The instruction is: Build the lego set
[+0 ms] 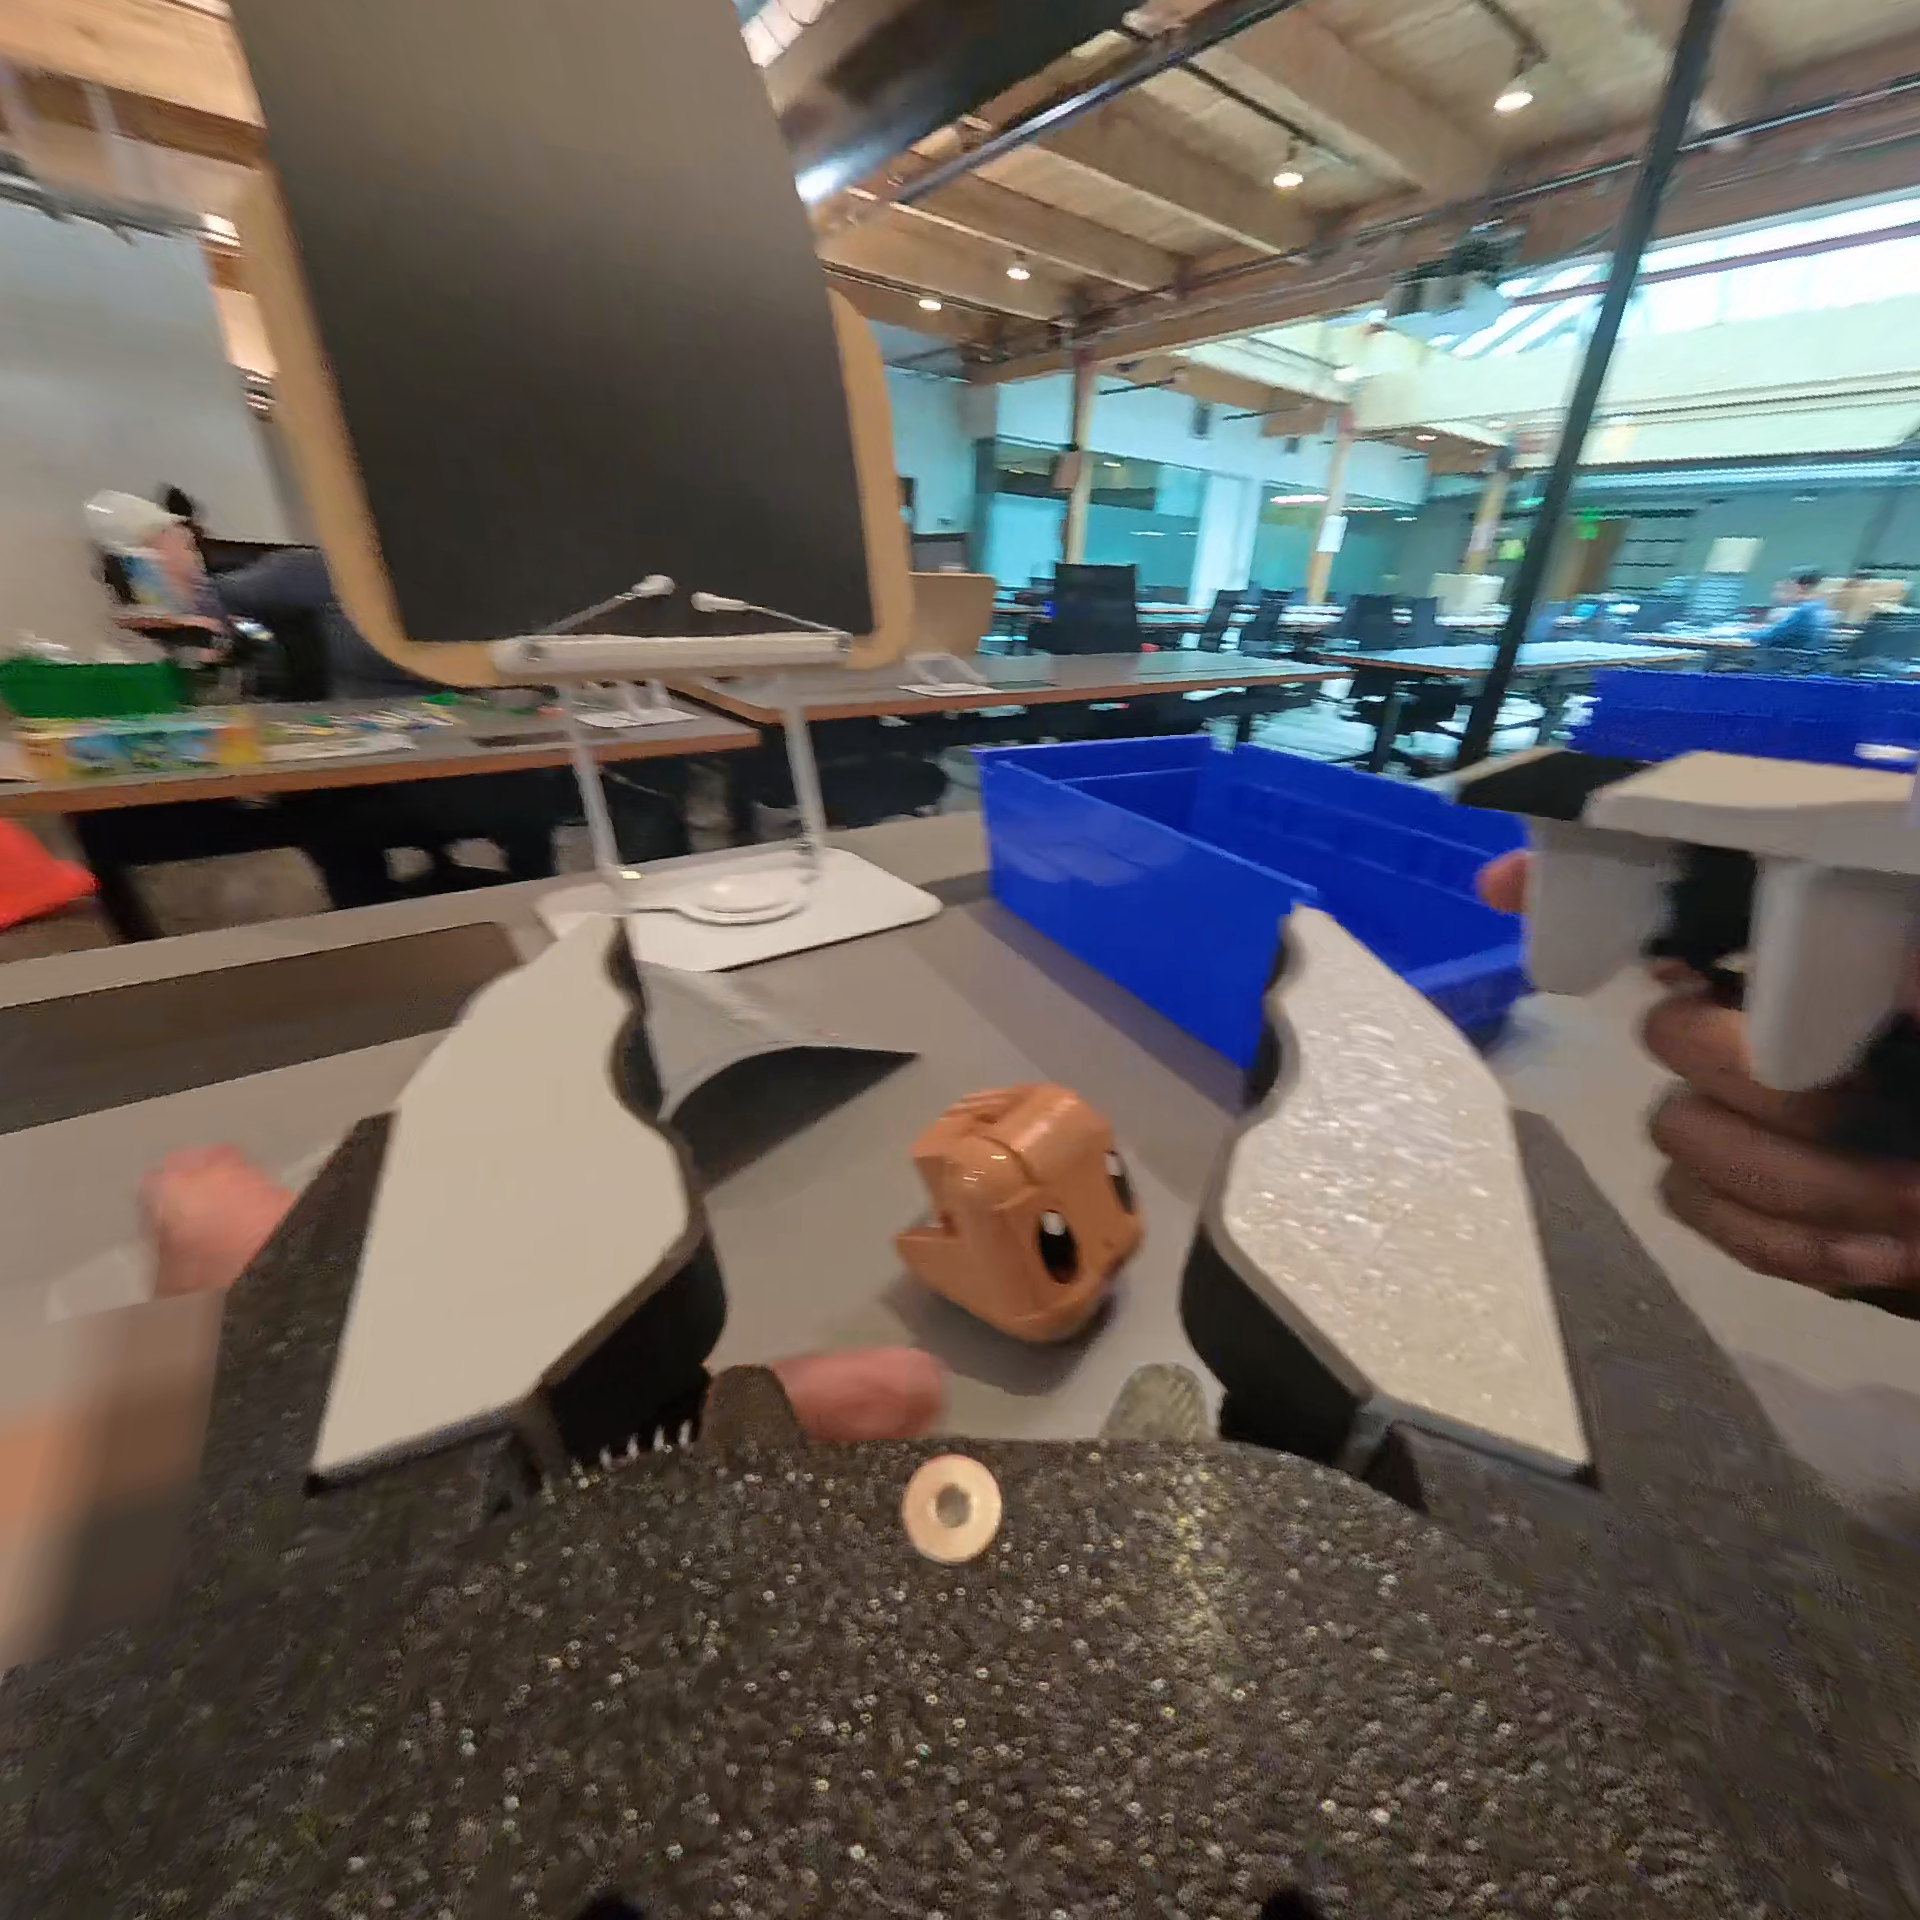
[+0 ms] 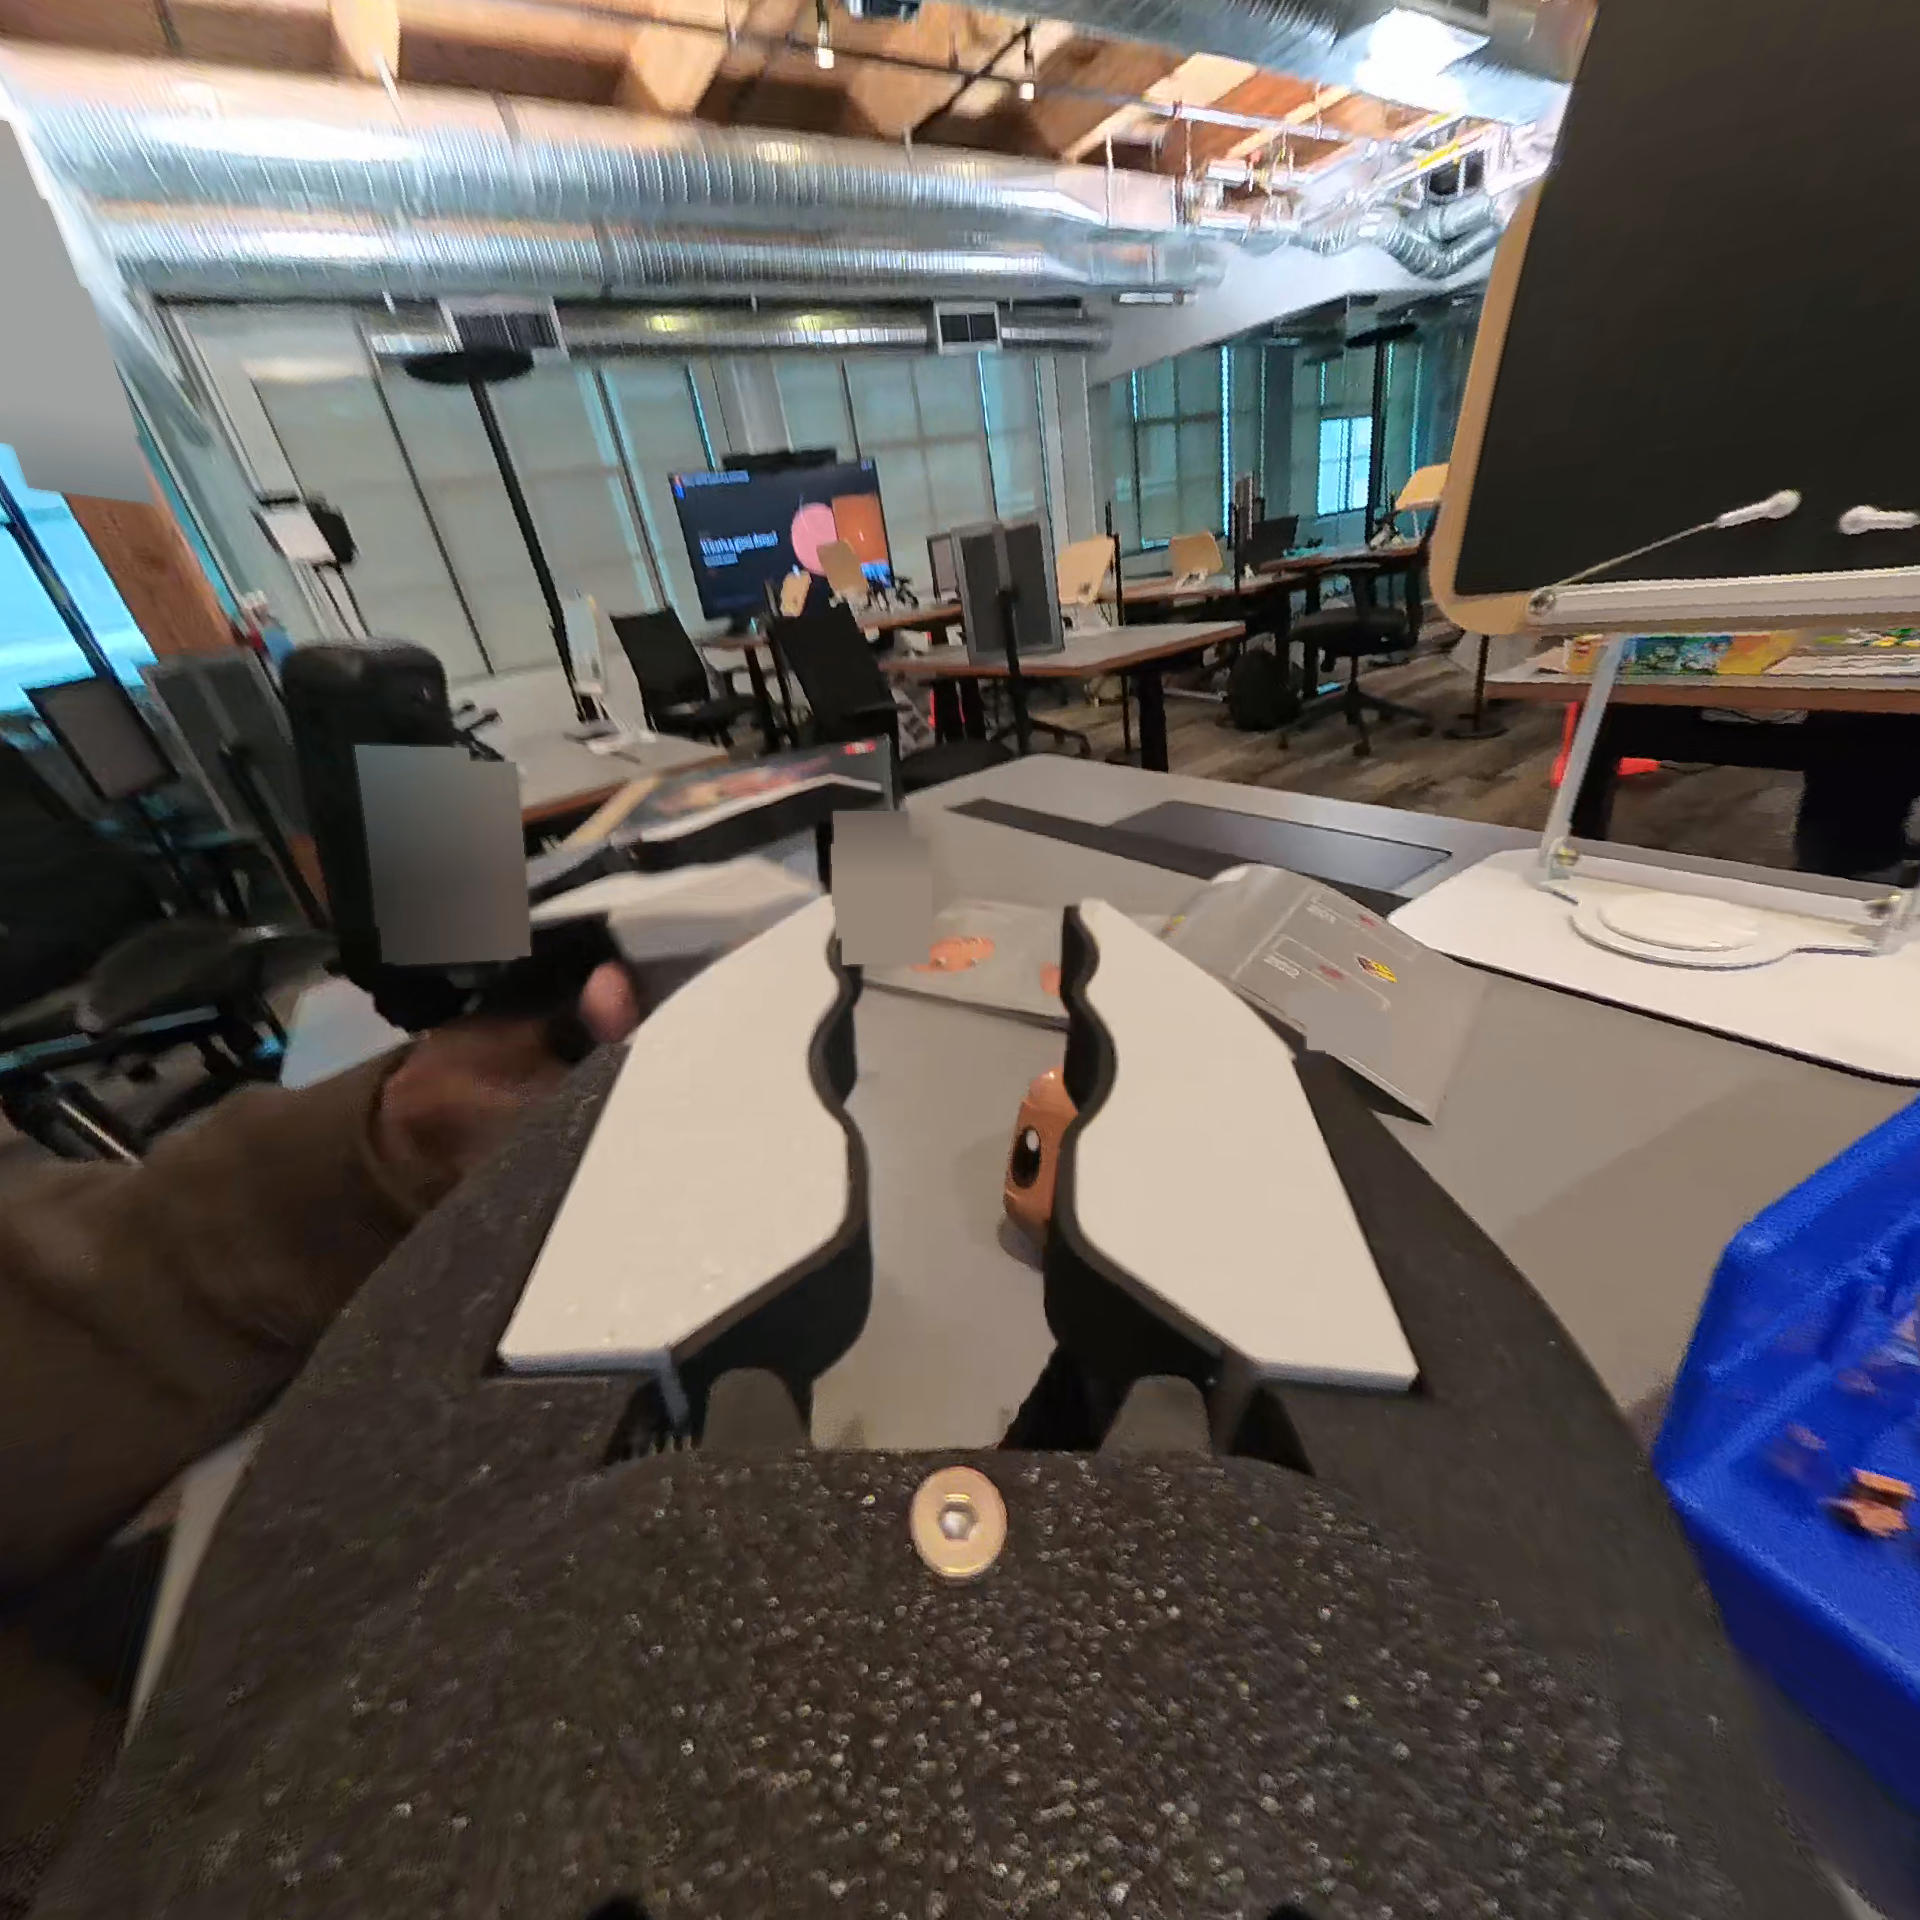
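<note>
1. Tongs on the left (image 1: 951, 997) are standing wide apart and gripping nothing, with an orange lego head piece (image 1: 1023, 1210) lying on the grey bench (image 1: 1049, 997) between the two fingers, nearer the right one.
2. Left wrist view is showing the whole piece: it is lying tipped over, its black eyes facing down and to the right, its notched neck end pointing left, and its long axis running from upper left to lower right.
3. Right wrist view is showing only a sliver of the lego head piece (image 2: 1034, 1153), one eye visible, the rest hidden behind the right finger of the right tongs (image 2: 961, 956).
4. Right tongs are sitting partly apart, a narrower gap than the left, and holding nothing.
5. Only the right view is catching small orange bits inside the blue bin (image 2: 1808, 1455) and the open booklet (image 2: 1340, 987) beyond the piece.
6. Left view is showing the blue bin (image 1: 1153, 883) standing behind the piece, and the right tongs (image 1: 1652, 935) at the far right edge.
</note>
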Available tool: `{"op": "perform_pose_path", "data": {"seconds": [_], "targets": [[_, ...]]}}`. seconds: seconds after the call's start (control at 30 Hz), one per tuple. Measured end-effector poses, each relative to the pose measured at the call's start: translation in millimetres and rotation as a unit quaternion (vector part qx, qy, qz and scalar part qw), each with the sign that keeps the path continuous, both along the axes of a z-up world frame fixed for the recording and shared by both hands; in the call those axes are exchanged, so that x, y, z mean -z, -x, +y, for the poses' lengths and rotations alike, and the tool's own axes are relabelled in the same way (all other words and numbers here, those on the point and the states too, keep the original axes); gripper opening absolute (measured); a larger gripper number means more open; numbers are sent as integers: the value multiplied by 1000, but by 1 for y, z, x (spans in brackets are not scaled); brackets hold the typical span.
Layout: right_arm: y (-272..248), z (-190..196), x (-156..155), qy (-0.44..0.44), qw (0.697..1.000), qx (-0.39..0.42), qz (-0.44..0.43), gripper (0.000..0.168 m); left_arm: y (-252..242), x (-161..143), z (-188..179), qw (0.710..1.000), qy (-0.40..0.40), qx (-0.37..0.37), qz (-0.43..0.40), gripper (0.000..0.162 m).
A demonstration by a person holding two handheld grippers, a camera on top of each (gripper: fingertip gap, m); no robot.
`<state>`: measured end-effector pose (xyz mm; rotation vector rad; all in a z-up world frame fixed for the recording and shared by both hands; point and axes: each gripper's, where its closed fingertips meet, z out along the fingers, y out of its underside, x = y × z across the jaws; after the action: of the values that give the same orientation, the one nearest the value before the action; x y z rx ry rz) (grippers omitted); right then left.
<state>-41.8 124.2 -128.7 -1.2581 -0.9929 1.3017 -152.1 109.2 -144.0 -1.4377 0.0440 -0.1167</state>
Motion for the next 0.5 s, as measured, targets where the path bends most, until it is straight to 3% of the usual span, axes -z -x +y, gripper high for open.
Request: {"op": "perform_pose_path", "data": {"seconds": [0.07,0.13,0.2,0.3,0.43,0.5], "targets": [[-1,-1,6,-24,999,6,-28,29,20,8,2,998,16,-59,32,80],[-3,-1,10,-42,998,6,-45,25,42,12,2,985,21,-135,104,66],[-3,-4,11,-42,998,-5,-50,23,34,3,1,983,-18,-118,137,61],[3,-11,12,-14,998,-39,-41,22,11,-19,-4,994,-83,-38,59,80],[8,-12,19,-24,997,-34,-62,23,1,-9,13,998,-52,4,36,108],[7,-12,24,-31,996,-35,-78,23,0,-3,19,998,-26,5,54,110]]}}
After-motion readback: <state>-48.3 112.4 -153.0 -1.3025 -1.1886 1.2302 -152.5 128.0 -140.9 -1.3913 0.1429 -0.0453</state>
